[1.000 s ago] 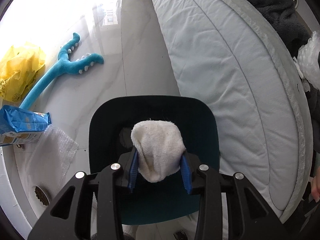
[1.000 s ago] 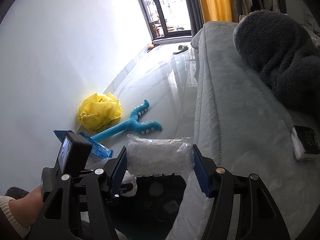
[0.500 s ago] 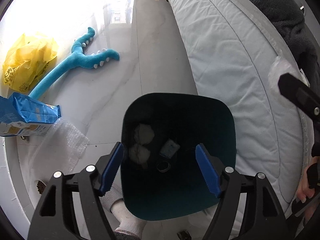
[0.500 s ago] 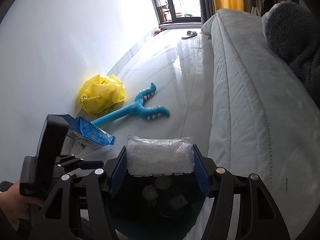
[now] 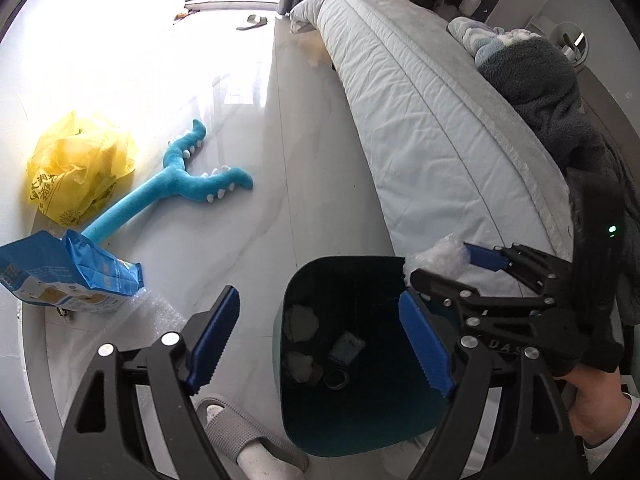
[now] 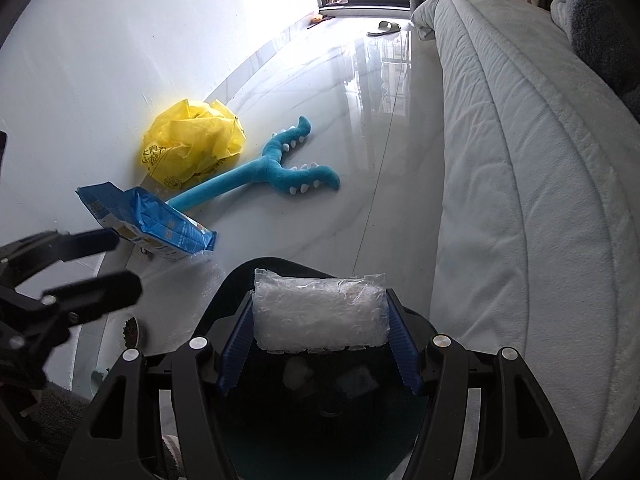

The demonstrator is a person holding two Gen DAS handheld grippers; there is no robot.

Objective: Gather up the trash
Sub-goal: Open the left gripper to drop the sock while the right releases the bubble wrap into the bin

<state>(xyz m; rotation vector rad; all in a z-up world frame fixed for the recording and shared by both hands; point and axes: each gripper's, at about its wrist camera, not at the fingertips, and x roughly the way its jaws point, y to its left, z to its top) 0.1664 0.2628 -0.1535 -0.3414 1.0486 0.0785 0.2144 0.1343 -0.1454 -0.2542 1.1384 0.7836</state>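
A dark teal trash bin (image 5: 292, 412) stands on the floor beside the bed, with white wads and small scraps inside. My left gripper (image 5: 320, 344) is open and empty just above the bin's left rim. My right gripper (image 6: 318, 340) is shut on a clear bubble-wrap pack (image 6: 320, 314) and holds it over the bin (image 6: 240, 280); it also shows in the left wrist view (image 5: 440, 254) at the bin's far right rim. A yellow plastic bag (image 5: 76, 168), a blue package (image 5: 68, 276) and a sheet of bubble wrap (image 5: 152, 316) lie on the floor at the left.
A blue plush toy (image 5: 180, 188) lies on the glossy floor. The grey-white bed (image 5: 420, 128) runs along the right, with a dark fleece blanket (image 5: 548, 92) on it. A white wall (image 6: 120, 60) is at the left. A slippered foot (image 5: 248, 440) is beside the bin.
My left gripper let go of the white wad, which dropped into the bin, and it stands open, tilted up. My right gripper carried the bubble-wrap pack from the bed to over the bin.
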